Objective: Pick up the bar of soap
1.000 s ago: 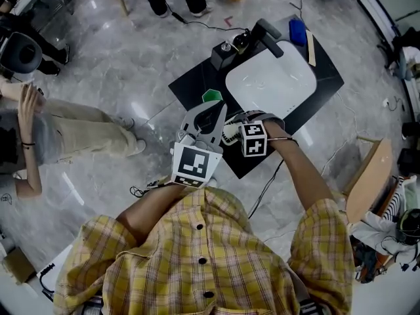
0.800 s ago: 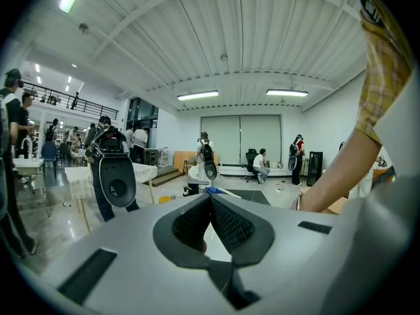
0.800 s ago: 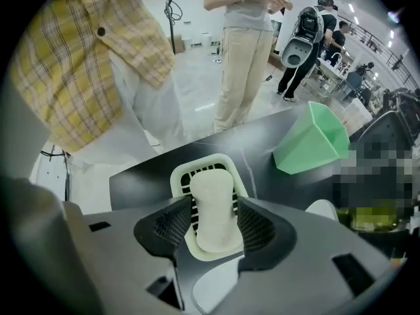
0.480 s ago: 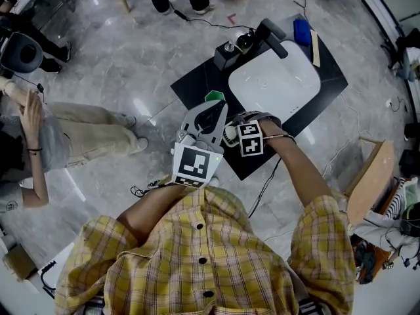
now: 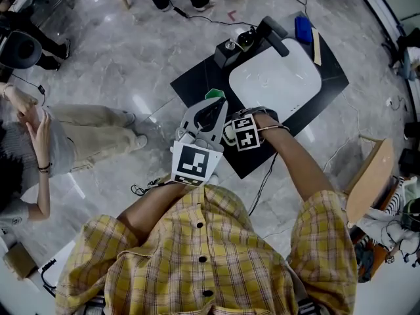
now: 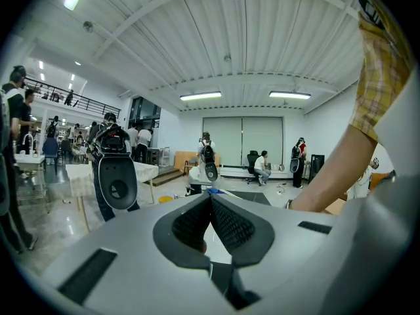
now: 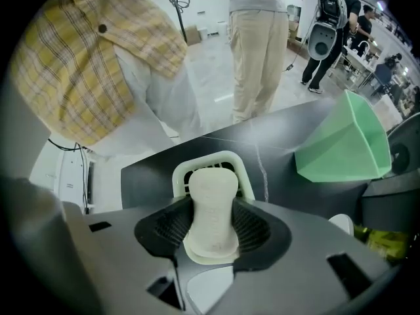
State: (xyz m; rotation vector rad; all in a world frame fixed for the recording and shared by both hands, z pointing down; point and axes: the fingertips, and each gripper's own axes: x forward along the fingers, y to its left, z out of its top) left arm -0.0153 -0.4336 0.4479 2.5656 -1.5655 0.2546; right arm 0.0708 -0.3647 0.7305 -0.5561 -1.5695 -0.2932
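Note:
A cream bar of soap (image 7: 213, 186) stands on end between the ribbed pads of my right gripper (image 7: 212, 203), which is shut on it. Just beyond it sits a pale slotted soap dish (image 7: 214, 160) on the black mat (image 7: 275, 163). In the head view the right gripper (image 5: 230, 134) is low over the mat's near corner, and the soap is hidden under it. My left gripper (image 5: 209, 112) hovers beside it to the left. In its own view the left gripper (image 6: 210, 199) has its jaws meeting at the tips with nothing between them.
A green cup (image 7: 344, 140) lies tipped on the mat, close to the right gripper. A white sink basin (image 5: 275, 81) with a black faucet (image 5: 270, 31) fills the mat's far half. A blue sponge (image 5: 302, 28) lies at the back. A person (image 5: 79, 136) stands at left.
My right gripper has shifted slightly left and away from me over the mat's near corner. The left gripper has stayed put. The person at left has moved their arms.

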